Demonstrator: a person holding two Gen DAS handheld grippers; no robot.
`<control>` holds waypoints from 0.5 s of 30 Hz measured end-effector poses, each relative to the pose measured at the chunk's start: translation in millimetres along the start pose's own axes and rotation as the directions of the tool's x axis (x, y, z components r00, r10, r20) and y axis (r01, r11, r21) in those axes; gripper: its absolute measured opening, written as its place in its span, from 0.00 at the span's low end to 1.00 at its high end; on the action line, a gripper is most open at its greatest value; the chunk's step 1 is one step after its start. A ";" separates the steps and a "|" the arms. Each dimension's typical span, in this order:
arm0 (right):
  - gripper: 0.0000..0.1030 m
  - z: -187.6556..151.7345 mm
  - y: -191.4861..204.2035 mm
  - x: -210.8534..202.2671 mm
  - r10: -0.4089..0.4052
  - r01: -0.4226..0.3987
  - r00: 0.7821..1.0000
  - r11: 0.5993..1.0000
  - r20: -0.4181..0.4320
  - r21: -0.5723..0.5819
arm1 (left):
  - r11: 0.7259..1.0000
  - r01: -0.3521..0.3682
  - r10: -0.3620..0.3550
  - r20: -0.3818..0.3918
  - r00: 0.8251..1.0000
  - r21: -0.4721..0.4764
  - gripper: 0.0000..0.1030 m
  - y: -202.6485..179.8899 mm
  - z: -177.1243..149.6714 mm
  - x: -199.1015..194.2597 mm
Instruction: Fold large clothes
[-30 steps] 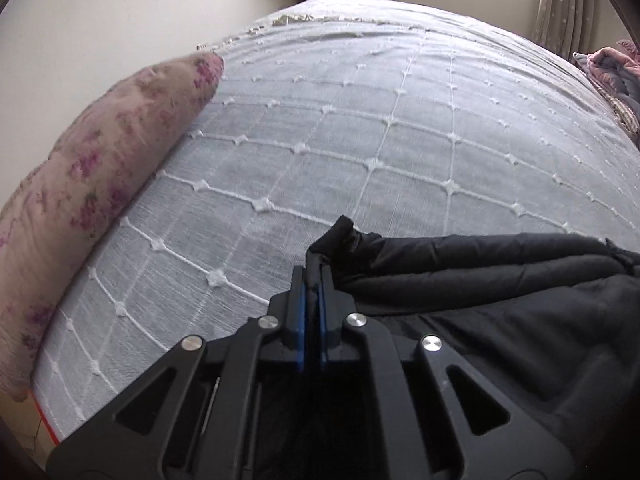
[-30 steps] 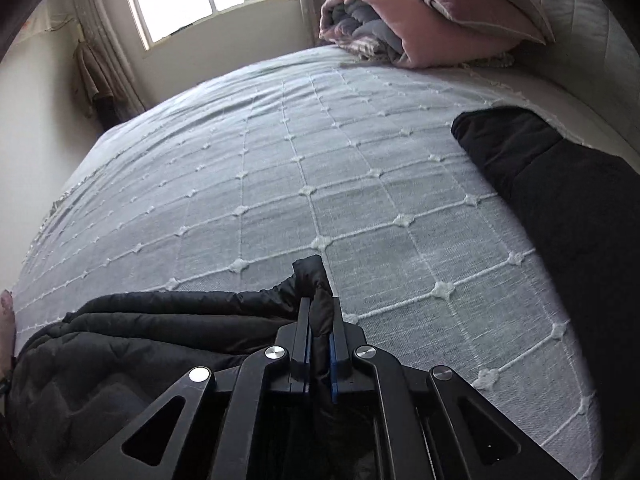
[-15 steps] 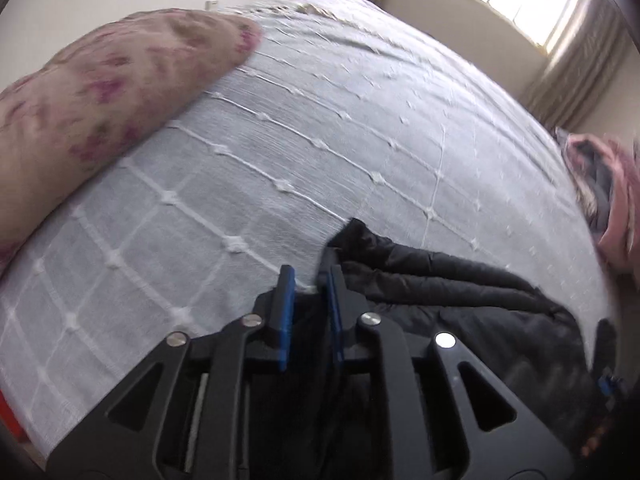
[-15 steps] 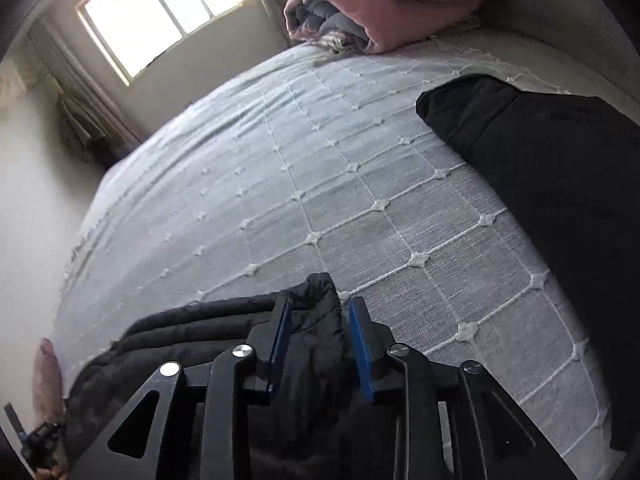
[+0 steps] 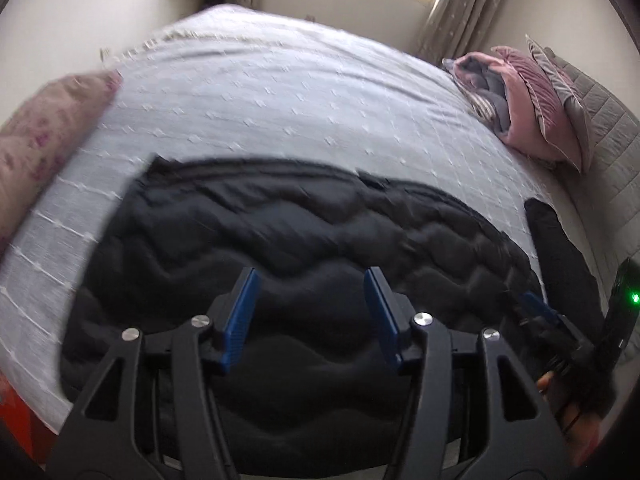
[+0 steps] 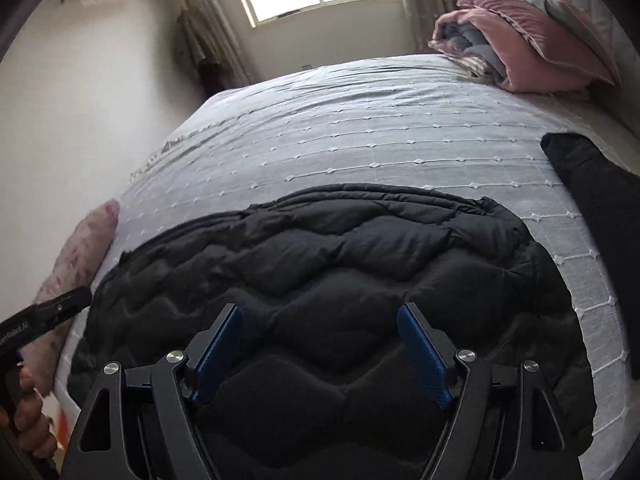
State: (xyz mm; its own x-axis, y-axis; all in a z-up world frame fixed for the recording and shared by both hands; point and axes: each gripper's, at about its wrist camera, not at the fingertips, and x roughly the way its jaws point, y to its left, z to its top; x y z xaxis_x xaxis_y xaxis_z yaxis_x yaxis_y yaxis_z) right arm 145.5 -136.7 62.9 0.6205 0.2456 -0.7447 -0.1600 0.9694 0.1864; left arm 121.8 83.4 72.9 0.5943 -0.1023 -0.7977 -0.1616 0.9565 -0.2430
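Left wrist view
My left gripper (image 5: 310,312): fingers spread wide, holding nothing, above the black quilted jacket (image 5: 304,236).
Jacket's place: flat on the grey-white bedspread (image 5: 280,92), near the bed's near edge, its far hem a doubled layer; I judge a fold is laid and I have let go so it can settle.
Why here: the bare bedspread gives a wide, flat surface for so bulky a piece.
Neighbours: floral pillow (image 5: 44,128) at the left edge, pink bedding pile (image 5: 524,108) far right, a second dark garment (image 5: 560,248) just beside the jacket.
Writing: none; this view is blurred.

Right wrist view
My right gripper (image 6: 320,344): fingers likewise parted, empty, over the jacket's middle.
Jacket: puffy panels lie smooth, edges roughly squared; it will spring back, so I expect pressing is needed.
Left tool handle (image 6: 40,316): at the left margin, with white lettering too small to read surely.
Other writing: none legible.
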 end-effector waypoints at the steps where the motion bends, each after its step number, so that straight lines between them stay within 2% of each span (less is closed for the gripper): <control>1: 0.78 -2.2 8.8 5.3 -0.014 0.014 1.000 0.999 -0.003 -0.047 | 1.000 0.009 -0.009 -0.026 1.000 -0.017 0.53 -2.7 -1.4 8.5; 3: 0.78 -6.9 21.7 15.0 -0.025 0.025 1.000 0.992 -0.003 -0.120 | 0.999 0.018 -0.021 -0.070 0.997 -0.044 0.51 -6.6 -4.4 28.9; 4: 0.78 -9.5 24.6 19.3 -0.029 0.028 1.000 0.990 -0.006 -0.138 | 0.999 0.001 -0.004 -0.072 0.997 -0.042 0.50 -10.5 -6.9 34.8; 6: 0.78 -12.3 30.6 28.7 -0.029 0.026 0.999 0.985 -0.014 -0.169 | 0.998 -0.066 0.064 -0.070 0.996 -0.022 0.43 -12.7 -13.4 53.9; 10: 0.78 -15.4 31.6 48.7 -0.046 0.040 0.998 0.981 -0.029 -0.192 | 0.997 -0.082 0.082 0.000 0.997 -0.010 0.42 0.7 -26.1 72.4; 15: 0.78 -18.1 31.6 64.8 -0.084 0.074 0.996 0.973 -0.040 -0.220 | 0.994 -0.103 0.101 0.031 0.994 0.049 0.42 -2.7 -27.0 76.1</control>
State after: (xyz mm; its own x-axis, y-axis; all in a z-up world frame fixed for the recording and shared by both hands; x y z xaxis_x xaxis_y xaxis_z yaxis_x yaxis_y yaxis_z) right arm 166.8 -90.3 8.9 0.6005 0.1625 -0.7829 -0.2789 0.9602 -0.0146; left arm 146.1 65.6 -2.1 0.5990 0.0037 -0.8007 -0.1831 0.9741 -0.1325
